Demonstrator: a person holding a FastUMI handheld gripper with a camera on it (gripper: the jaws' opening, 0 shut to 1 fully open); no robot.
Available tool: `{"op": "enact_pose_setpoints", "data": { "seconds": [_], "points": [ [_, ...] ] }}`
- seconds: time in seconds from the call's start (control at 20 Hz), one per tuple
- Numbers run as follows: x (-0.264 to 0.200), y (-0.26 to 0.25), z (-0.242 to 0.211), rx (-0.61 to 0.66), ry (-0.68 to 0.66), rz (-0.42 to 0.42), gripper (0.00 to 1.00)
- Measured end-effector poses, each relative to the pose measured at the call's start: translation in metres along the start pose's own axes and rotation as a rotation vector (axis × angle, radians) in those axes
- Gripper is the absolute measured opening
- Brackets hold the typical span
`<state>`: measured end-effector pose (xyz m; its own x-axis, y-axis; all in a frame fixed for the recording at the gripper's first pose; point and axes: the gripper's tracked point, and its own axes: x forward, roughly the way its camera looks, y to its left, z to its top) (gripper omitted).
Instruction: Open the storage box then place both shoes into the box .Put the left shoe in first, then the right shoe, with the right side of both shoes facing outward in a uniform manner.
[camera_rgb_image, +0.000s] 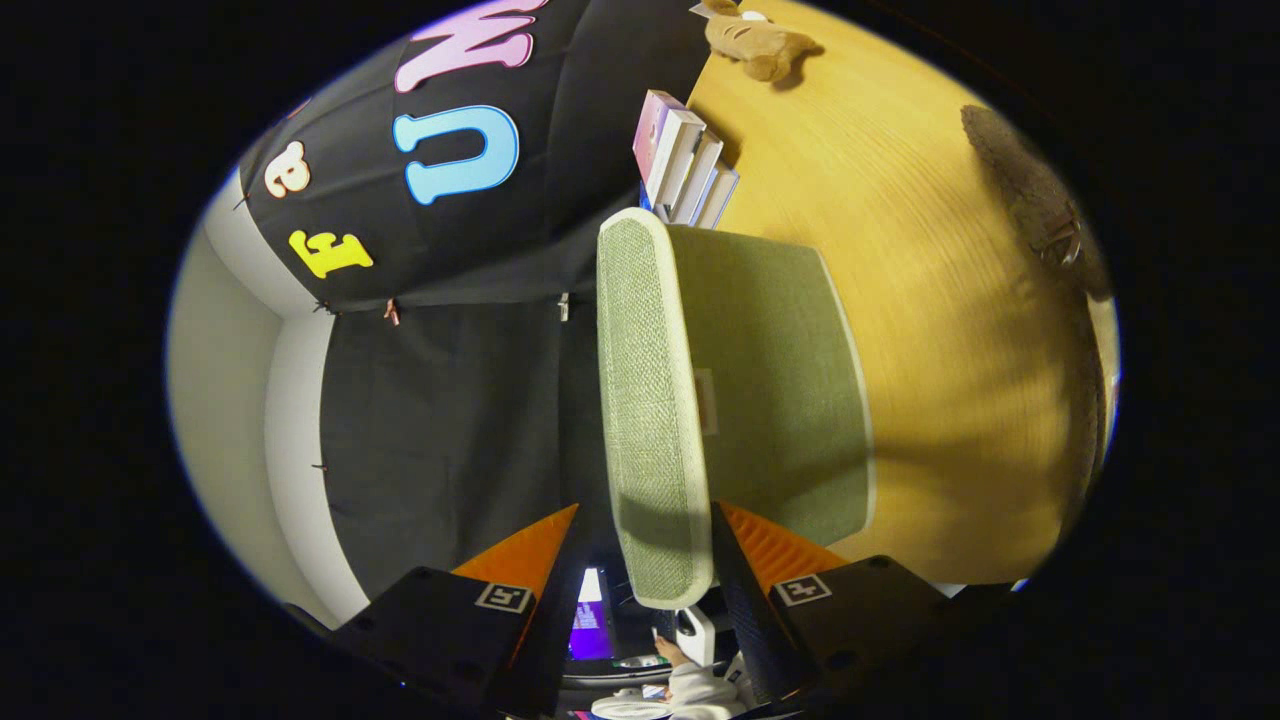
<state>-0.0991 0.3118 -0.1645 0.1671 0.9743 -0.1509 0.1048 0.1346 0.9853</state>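
Box (740, 400), green and fabric-covered, stands on the wooden tabletop (950, 330); we see our gripper (645, 520) spread wide, its fingers straddling the lid's edge without pressing.

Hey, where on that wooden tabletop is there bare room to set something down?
The wooden tabletop is barest between the green fabric storage box and the dark furry item. It is crowded past the box, at the row of upright books and the tan plush toy. The gripper straddles the box's near edge, contact unclear.
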Motion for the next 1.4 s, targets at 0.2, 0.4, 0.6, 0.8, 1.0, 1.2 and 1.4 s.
{"op": "enact_pose_setpoints", "data": {
  "seconds": [0.2, 0.4, 0.6, 0.8, 1.0, 1.2, 1.4],
  "points": [
    [0.009, 0.018, -0.007, 0.035, 0.040, 0.035, 0.49],
    [0.013, 0.037, -0.010, 0.038, 0.055, 0.057, 0.27],
    [0.012, 0.052, -0.007, 0.014, 0.048, 0.065, 0.05],
    [0.029, 0.089, -0.018, -0.037, 0.071, 0.051, 0.05],
    [0.060, 0.123, -0.025, -0.148, 0.120, -0.010, 0.05],
    [0.105, 0.167, -0.038, -0.236, 0.157, -0.027, 0.05],
    [0.162, 0.192, -0.059, -0.281, 0.212, -0.061, 0.06]
  ]
}}
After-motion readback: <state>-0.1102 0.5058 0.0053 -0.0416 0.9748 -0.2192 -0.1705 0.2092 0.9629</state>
